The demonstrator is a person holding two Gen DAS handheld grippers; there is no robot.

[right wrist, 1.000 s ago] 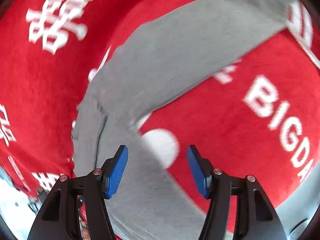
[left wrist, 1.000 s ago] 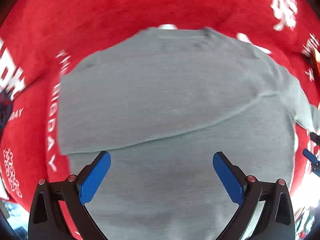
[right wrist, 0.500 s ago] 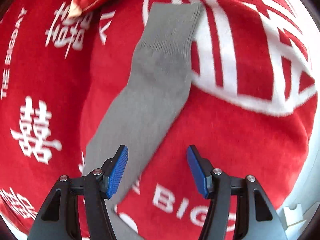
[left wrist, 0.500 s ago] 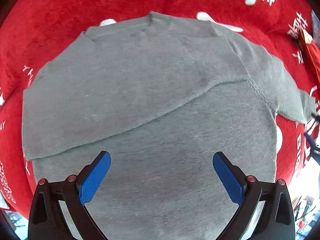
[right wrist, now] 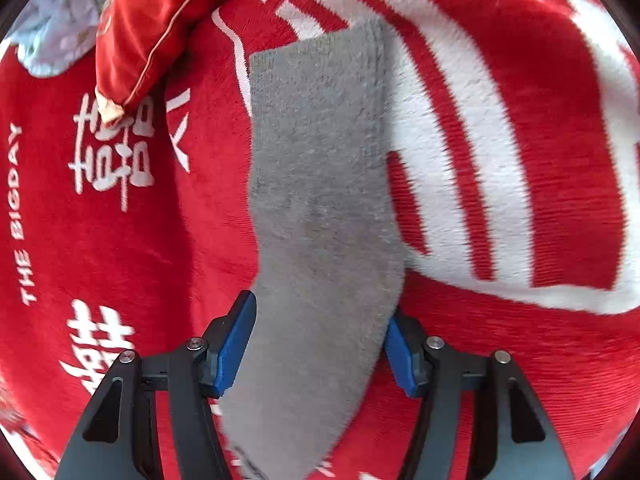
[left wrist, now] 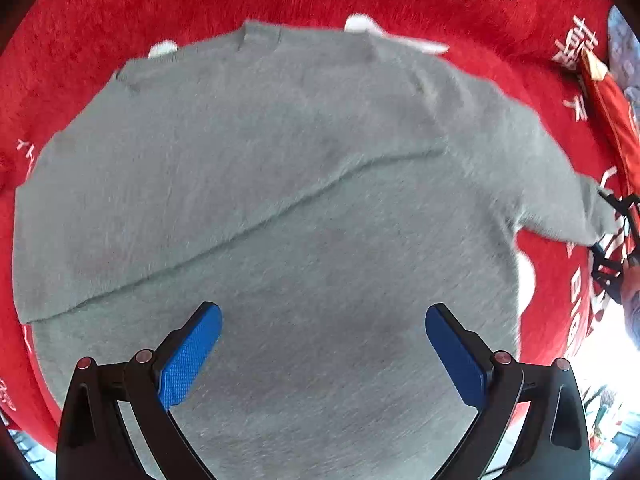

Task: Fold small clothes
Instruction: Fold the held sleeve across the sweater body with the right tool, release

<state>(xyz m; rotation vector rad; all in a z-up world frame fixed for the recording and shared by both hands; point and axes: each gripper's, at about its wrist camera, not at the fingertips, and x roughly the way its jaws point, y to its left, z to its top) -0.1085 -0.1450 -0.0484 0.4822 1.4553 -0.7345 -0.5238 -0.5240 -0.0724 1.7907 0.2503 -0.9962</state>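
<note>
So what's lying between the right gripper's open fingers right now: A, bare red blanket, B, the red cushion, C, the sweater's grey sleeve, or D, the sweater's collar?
C: in the right wrist view the sleeve runs down the blanket and passes between the fingers of the right gripper, which stand open on either side of it.

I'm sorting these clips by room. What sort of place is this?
Probably a bedroom: a grey sweater lies spread on a plush red blanket with wedding-style lettering, a red cushion beside it. Likely a bed, though no frame shows.
</note>
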